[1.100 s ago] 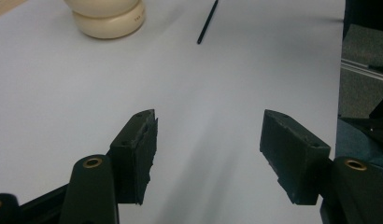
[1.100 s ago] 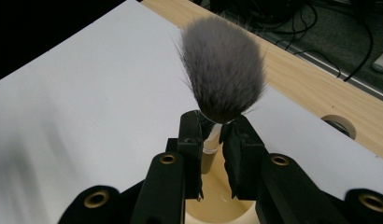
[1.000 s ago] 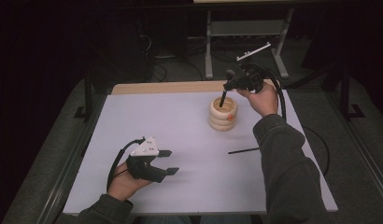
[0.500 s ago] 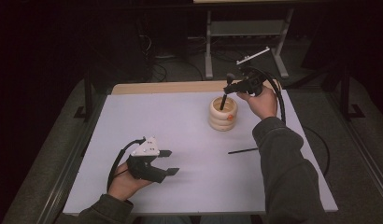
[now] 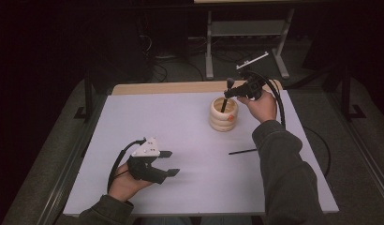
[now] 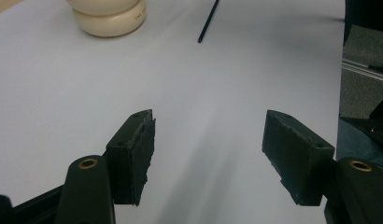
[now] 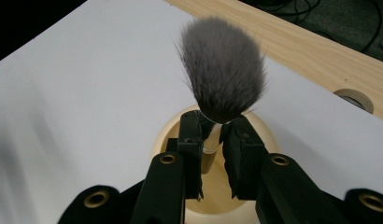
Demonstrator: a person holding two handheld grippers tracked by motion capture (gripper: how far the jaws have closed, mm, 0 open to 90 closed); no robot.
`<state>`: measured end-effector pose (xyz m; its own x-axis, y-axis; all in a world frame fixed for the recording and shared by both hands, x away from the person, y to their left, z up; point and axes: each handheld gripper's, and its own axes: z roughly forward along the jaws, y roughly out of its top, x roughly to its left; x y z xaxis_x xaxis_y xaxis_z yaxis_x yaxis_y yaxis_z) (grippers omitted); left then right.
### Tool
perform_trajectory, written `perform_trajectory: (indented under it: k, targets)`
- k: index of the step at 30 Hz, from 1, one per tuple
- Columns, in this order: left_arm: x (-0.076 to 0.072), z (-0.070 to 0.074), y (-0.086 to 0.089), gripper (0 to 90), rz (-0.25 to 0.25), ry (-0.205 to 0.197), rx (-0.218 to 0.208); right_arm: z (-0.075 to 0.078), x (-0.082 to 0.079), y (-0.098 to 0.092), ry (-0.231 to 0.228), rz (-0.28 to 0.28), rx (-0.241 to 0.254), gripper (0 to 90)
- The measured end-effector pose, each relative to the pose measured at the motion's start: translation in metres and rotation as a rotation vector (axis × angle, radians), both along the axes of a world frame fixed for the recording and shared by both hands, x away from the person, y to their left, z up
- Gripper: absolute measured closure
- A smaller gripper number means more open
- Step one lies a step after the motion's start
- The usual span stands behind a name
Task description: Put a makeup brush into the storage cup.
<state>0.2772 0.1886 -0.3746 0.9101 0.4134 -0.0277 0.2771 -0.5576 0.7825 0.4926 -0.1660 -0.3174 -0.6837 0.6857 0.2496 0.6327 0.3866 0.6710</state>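
A cream ringed holder (image 5: pixel 223 115) stands on the white table top, right of centre toward the back. My right gripper (image 5: pixel 229 93) hovers just over it, shut on the thin handle of a brush (image 5: pixel 224 104) that slants down into the holder's mouth. In the right gripper view the grey bristle head of the brush (image 7: pixel 224 79) sticks up past the gripper (image 7: pixel 212 140), with the holder's rim (image 7: pixel 164 135) below. My left gripper (image 5: pixel 173 162) is low over the front left of the table, open and holding nothing (image 6: pixel 208 154).
A thin black stick (image 5: pixel 242 151) lies flat on the sheet in front of the holder, beside the right sleeve; it also lies ahead of the left gripper (image 6: pixel 208 21). A wooden strip (image 5: pixel 180 88) runs along the table's back edge, with a round cable hole (image 7: pixel 355 99).
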Motion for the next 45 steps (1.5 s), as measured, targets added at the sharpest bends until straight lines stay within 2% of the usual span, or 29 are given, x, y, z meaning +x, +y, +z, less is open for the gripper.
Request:
perform_trajectory:
  k: [8,15,19,20,21,24,27,34,37,38,39,41,45]
  targets:
    - [0.0,0.0,0.0,34.0,-0.002,-0.001,0.005,-0.005,0.001,0.002,0.013,-0.005,0.009,76.1]
    - [0.001,0.0,0.001,33.9,0.001,0.0,0.001,-0.014,0.002,0.002,0.024,-0.007,-0.005,74.9]
    - [0.001,-0.001,0.0,33.6,0.001,-0.003,0.005,-0.015,0.002,0.001,0.028,-0.027,-0.016,68.8]
    - [0.001,-0.001,0.0,33.6,0.001,-0.003,0.006,-0.016,0.002,-0.001,0.024,-0.042,-0.006,63.0]
    - [0.001,-0.001,0.0,33.5,0.0,-0.002,0.004,-0.015,0.001,-0.002,0.026,-0.057,-0.004,61.9]
    - [0.001,-0.001,0.0,33.4,0.002,-0.002,0.001,-0.013,-0.002,-0.005,0.014,-0.072,0.005,59.0]
    - [0.0,0.0,0.001,33.4,0.002,-0.002,0.002,-0.012,-0.005,-0.008,0.001,-0.076,-0.007,56.8]
    - [0.002,-0.001,0.001,33.1,0.0,-0.005,0.007,-0.012,-0.014,-0.024,0.017,-0.1,0.008,50.5]
    - [0.002,-0.001,0.001,32.9,0.001,-0.003,0.007,-0.012,-0.016,-0.027,0.011,-0.105,0.009,49.4]
    - [0.001,-0.001,0.0,32.9,0.007,0.0,-0.006,-0.012,-0.018,-0.03,0.007,-0.104,0.01,48.9]
    - [0.002,-0.001,0.001,32.8,0.001,-0.005,0.007,-0.011,-0.02,-0.033,0.012,-0.11,0.024,47.1]
    - [0.002,-0.002,0.0,32.8,0.0,-0.003,0.003,-0.011,-0.022,-0.036,0.009,-0.11,0.017,45.6]
    - [0.003,-0.002,0.0,32.7,-0.001,0.001,0.002,-0.013,-0.029,-0.039,0.007,-0.113,0.034,42.0]
